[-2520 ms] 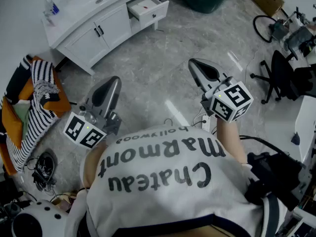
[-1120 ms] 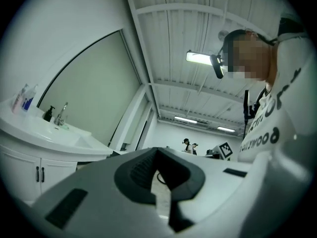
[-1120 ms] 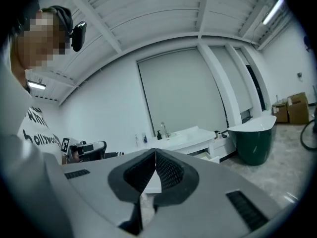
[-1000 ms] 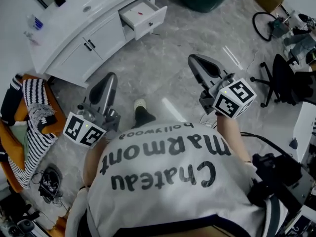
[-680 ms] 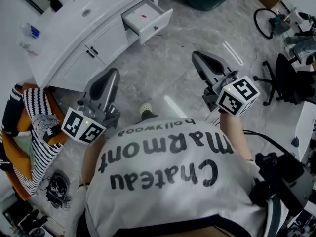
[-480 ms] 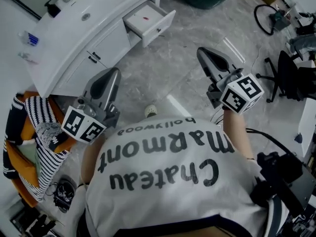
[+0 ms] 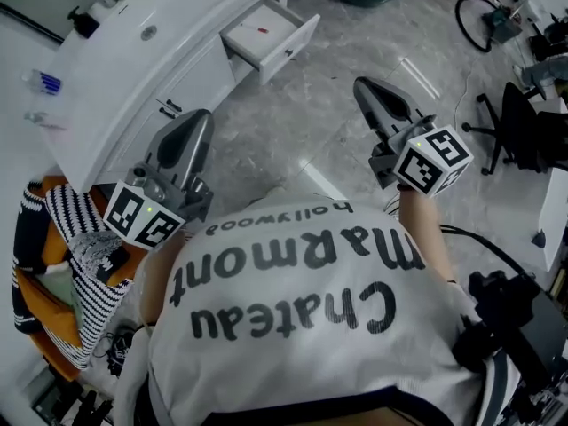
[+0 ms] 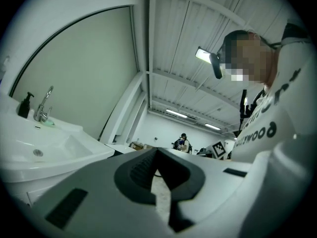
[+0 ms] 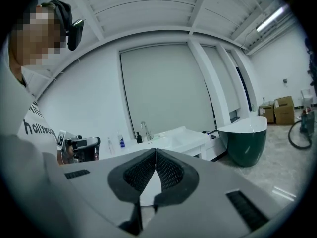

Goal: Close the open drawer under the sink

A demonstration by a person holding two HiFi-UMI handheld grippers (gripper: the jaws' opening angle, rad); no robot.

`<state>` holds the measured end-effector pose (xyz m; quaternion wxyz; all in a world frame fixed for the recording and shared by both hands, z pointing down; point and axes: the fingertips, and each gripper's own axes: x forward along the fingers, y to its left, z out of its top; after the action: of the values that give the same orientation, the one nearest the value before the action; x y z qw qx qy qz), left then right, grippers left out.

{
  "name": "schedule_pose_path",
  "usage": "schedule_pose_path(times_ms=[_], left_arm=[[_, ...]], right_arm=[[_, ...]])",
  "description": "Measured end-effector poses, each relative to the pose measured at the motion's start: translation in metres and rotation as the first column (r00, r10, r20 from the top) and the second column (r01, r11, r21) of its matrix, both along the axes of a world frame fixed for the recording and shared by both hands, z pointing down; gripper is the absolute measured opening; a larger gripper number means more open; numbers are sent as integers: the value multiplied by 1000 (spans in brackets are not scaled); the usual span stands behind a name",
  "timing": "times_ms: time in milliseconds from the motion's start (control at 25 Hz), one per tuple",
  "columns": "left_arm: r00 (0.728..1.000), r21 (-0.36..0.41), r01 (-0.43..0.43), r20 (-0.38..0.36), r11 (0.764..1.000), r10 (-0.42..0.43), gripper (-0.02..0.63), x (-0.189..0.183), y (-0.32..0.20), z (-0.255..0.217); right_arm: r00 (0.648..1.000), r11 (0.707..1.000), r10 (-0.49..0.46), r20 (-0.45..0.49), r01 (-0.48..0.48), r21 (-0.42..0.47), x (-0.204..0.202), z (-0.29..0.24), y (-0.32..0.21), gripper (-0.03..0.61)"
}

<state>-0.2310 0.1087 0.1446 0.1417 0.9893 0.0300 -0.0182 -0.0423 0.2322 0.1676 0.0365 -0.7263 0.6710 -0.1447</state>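
Both hand-held grippers, left and right, hang pinched together and empty, well short of the sink. The drawer juts open beneath it: rigid, probably light and free-sliding. Push its flat front.

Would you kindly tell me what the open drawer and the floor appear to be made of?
The open drawer looks like white painted or lacquered board: its faces are smooth and evenly white, with a slight sheen. The floor looks like polished grey stone or tile, going by the marbled veining and the bright reflected streaks of light.
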Motion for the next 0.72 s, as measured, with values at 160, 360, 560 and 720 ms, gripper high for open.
schedule_pose_path(times_ms=[160,360,560,720], left_arm=[[1000,-10,11,11,1000,-11,8,5,-14,0],[999,-8,10,31,1000,-9,9,7,-34,7],[999,-44,4,32,999,-3,8,12,-32,14],[997,-10,14,72,1000,-14,9,18,-31,31]], right_arm=[[1000,1000,-19,10,19,-1,-1,1,-21,11],[1000,999,-26,18,26,-26,-2,9,-37,12],[1000,997,-19,8,19,-74,-3,19,-37,12],[1000,996,-14,18,15,-92,1,26,-41,11]])
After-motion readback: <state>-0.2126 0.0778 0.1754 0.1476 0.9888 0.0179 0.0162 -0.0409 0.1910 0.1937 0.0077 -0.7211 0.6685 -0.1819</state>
